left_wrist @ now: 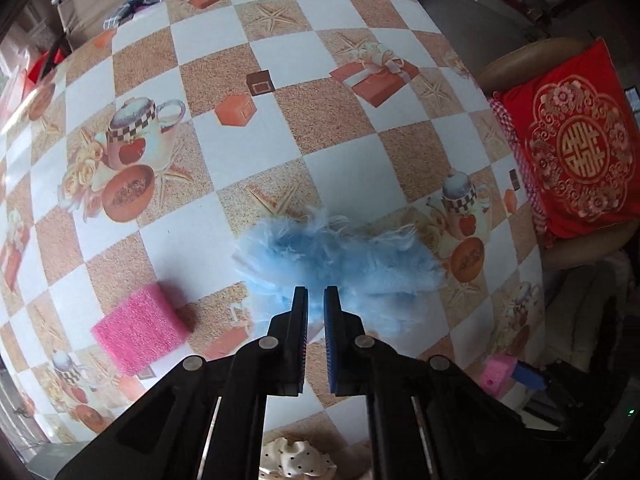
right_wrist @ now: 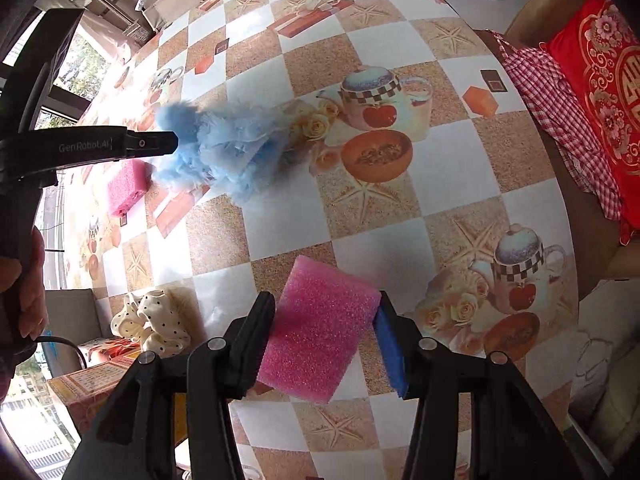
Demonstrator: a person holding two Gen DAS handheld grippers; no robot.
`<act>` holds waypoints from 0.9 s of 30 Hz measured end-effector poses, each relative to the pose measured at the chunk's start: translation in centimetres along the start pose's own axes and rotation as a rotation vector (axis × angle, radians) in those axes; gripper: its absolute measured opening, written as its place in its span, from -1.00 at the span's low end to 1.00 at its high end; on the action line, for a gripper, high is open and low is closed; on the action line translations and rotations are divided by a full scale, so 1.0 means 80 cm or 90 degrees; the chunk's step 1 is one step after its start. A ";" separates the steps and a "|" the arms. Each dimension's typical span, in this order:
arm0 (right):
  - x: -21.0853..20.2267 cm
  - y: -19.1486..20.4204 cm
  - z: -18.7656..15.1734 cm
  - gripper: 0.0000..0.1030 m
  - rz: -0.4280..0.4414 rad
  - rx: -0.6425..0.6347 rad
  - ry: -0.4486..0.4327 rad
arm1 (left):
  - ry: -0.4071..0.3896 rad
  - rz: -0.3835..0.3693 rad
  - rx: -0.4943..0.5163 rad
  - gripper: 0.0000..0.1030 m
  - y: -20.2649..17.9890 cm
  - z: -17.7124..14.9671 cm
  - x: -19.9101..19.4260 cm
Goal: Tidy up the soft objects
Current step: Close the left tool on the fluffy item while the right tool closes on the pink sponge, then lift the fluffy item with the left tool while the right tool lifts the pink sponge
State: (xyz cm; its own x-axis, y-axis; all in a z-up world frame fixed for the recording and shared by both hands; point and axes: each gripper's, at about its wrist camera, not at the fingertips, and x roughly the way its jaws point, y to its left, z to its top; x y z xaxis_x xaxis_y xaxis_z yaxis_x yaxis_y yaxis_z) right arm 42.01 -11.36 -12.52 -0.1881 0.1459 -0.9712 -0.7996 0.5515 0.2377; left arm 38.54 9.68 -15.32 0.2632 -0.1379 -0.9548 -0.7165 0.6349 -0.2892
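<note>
Below, left gripper [left_wrist: 316, 294] closed tight on blue fluffy thing [left_wrist: 332, 252], with only thin slit between the two fingers; tips pinching near edge of the fluff. Seen from right wrist view, same left gripper [right_wrist: 176, 142] coming in from left side, its tip buried in blue fluffy thing [right_wrist: 224, 152], and fluff hanging a little above checkered tablecloth [right_wrist: 360, 208], shadow under it. Held by a hand [right_wrist: 24, 280] at left edge of that view.

Right gripper [right_wrist: 326, 308] partly open and clamped on pink sponge [right_wrist: 320, 332]; both fingers pressing its two long sides, blue pad showing on right finger. Sponge tilted and lifted clear of the cloth. In left wrist view, same pink sponge [left_wrist: 498, 376] visible at lower right, small, between blue pads.

Second pink sponge [left_wrist: 140, 328] lying flat on tablecloth [left_wrist: 280, 132], left of the fluff and apart from it; also seen just behind the fluff in right wrist view [right_wrist: 128, 188].

Cream polka-dot cloth [right_wrist: 156, 320] bunched up at near table edge, beside left finger of right gripper. Red embroidered cushion [left_wrist: 576, 148] on seat beyond right table edge, with red checked fabric [right_wrist: 560, 100] next to it.
</note>
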 end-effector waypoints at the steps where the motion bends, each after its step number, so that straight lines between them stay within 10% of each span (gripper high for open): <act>1: -0.002 -0.001 -0.001 0.00 0.004 0.003 0.000 | 0.017 -0.045 -0.032 -0.71 0.014 -0.006 -0.008; 3: 0.002 -0.001 -0.002 0.00 0.007 0.001 0.000 | 0.047 -0.081 -0.097 0.36 0.039 -0.011 -0.021; 4: 0.002 -0.001 -0.003 0.00 0.009 0.000 0.001 | 0.047 -0.084 -0.128 0.55 0.046 -0.011 -0.022; 12: 0.008 -0.003 -0.004 0.00 0.018 0.001 0.011 | 0.072 -0.101 -0.333 0.58 0.074 -0.011 -0.016; 22: 0.008 -0.019 -0.012 0.00 0.012 0.012 0.014 | 0.084 0.071 -0.209 0.59 0.018 -0.003 0.018; 27: 0.011 -0.023 -0.013 0.00 0.011 0.017 0.021 | 0.109 0.110 -0.133 0.99 -0.007 -0.003 0.039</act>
State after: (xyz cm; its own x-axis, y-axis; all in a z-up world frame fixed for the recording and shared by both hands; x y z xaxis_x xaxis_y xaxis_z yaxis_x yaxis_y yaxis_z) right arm 42.74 -13.15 -13.81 -0.2208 0.1289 -0.9668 -0.7804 0.5711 0.2544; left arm 39.61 8.71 -18.13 0.0253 -0.1790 -0.9835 -0.8631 0.4924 -0.1118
